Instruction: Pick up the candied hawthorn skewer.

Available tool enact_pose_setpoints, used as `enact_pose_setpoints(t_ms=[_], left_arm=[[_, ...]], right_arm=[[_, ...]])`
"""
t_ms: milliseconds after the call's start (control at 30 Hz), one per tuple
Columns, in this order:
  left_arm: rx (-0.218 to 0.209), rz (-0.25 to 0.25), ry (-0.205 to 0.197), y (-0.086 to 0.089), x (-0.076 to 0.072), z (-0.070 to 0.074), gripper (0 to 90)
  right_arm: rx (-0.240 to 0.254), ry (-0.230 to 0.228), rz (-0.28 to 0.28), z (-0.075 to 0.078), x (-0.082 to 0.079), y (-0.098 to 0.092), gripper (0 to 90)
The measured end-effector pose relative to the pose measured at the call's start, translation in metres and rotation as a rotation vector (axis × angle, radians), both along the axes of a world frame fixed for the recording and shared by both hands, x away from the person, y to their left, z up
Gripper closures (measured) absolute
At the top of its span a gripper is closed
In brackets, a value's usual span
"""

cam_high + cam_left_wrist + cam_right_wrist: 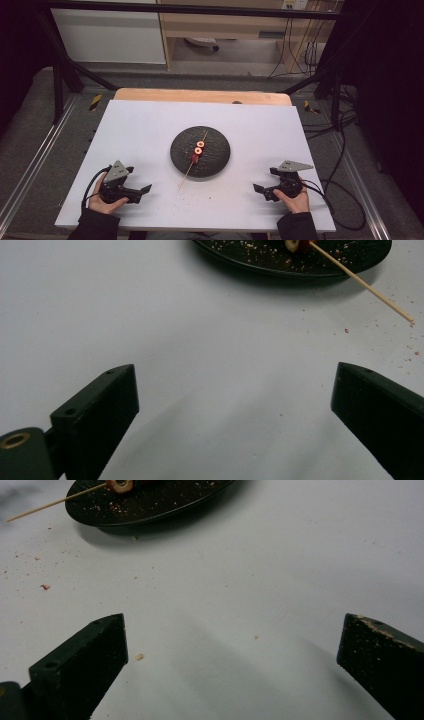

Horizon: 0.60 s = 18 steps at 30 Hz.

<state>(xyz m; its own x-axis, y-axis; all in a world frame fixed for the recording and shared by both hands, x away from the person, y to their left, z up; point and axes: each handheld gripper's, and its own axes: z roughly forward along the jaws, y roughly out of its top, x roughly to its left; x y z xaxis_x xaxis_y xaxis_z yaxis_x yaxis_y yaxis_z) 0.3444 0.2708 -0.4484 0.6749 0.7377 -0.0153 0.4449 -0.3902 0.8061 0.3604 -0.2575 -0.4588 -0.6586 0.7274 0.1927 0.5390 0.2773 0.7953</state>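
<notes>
A: Where does the skewer (195, 153) sit?

B: On the black plate (215, 156), which stands at the middle of the white surface (150, 125). The thin wooden stick runs slantwise across the plate, and its near end passes over the plate's near-left rim and points toward the surface's near edge.

A: What is on the stick?

B: Red pieces with pale round centres (199, 148), threaded close together near the plate's middle. In the left gripper view the stick's bare tip (407, 318) hangs past the plate's rim (280, 270), above the white surface.

A: Anything around the plate?

B: Fine reddish crumbs (45, 586) lie scattered on the surface between the plate and the near edge, and more specks dot the plate itself.

A: And the tongs?

B: The left gripper (142, 191) rests toward the near left corner, held in the person's left hand (102, 202), jaws spread wide with nothing between them. The right gripper (260, 190) rests toward the near right corner in the right hand (296, 200), also released and empty. Both stand well apart from the plate, jaws turned inward toward the middle. One jaw of the right gripper has pale crumbs stuck along its edge.
</notes>
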Motion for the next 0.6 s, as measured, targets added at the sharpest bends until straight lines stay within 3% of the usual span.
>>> enact_pose_setpoints(t_ms=[600], left_arm=[[-0.012,-0.006,0.002,-0.0103,-0.0004,0.0029,4.9]], right_arm=[[-0.002,-0.001,0.005,-0.0003,-0.0006,0.0007,0.7]])
